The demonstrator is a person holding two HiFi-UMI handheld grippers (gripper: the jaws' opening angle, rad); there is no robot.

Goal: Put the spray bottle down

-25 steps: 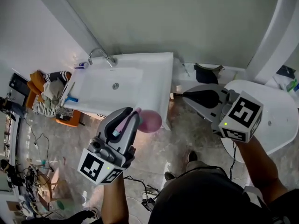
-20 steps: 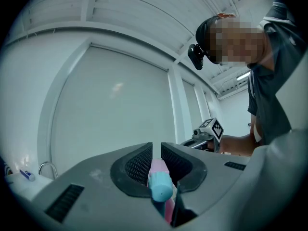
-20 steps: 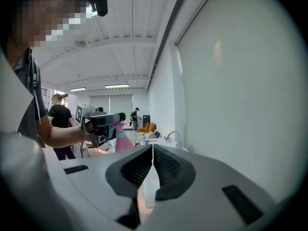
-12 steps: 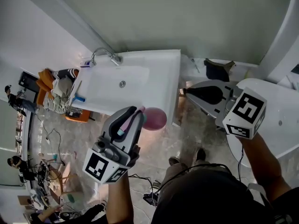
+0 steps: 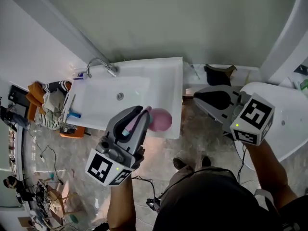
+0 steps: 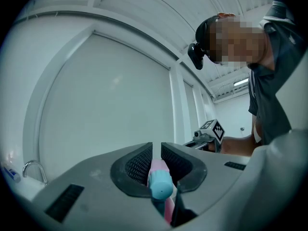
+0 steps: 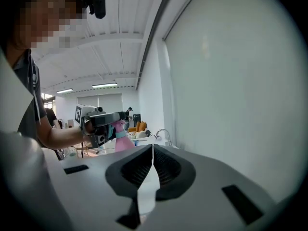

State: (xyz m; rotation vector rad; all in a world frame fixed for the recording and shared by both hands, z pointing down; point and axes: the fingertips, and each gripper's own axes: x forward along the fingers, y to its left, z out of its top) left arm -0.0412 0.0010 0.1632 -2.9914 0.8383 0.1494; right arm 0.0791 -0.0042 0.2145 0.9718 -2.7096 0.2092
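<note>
Left gripper (image 5: 141,112) clamped on pink spray bottle (image 5: 160,120), held over front edge of white sink (image 5: 106,97), right gripper (image 5: 197,96) jaws together, empty, right of sink.

There's the left grey tool (image 5: 138,113), out front on a bare forearm (image 5: 119,203), roughly level, jaws clamped on the neck of a pink spray bottle (image 5: 160,120). The right grey tool (image 5: 198,96) is alongside, tipped slightly down, jaws pressed together, nothing between them.
</note>
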